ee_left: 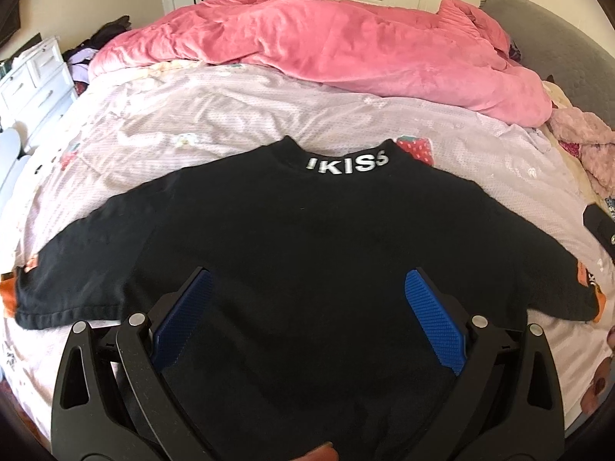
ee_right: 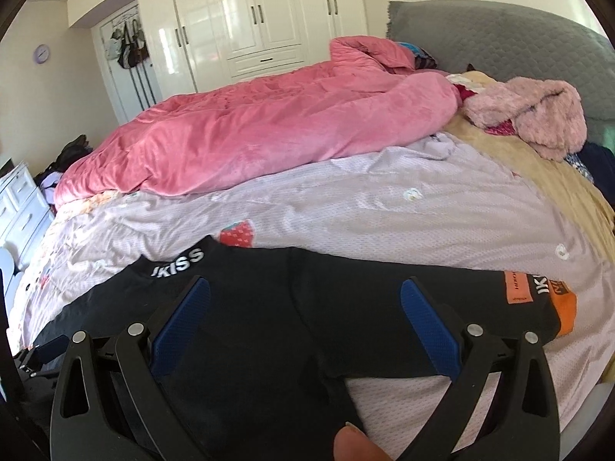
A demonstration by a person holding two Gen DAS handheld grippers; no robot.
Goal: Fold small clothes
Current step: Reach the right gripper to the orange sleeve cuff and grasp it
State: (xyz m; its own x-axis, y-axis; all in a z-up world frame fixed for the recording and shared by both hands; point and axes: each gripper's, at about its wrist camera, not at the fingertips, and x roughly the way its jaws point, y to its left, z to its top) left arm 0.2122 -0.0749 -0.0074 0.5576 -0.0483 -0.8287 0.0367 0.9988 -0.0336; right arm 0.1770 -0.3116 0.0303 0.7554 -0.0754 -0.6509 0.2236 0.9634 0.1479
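A small black T-shirt (ee_left: pixel 307 230) lies spread flat and unfolded, collar at the far end, hem nearest the cameras. Its raised neckband carries white block letters reading "IKISS" (ee_left: pixel 346 164). Both short sleeves are stretched out to the sides. The right sleeve (ee_right: pixel 519 299) shows an orange patch and white lettering near its orange-trimmed cuff; the left sleeve's (ee_left: pixel 73 280) cuff edge also shows orange.
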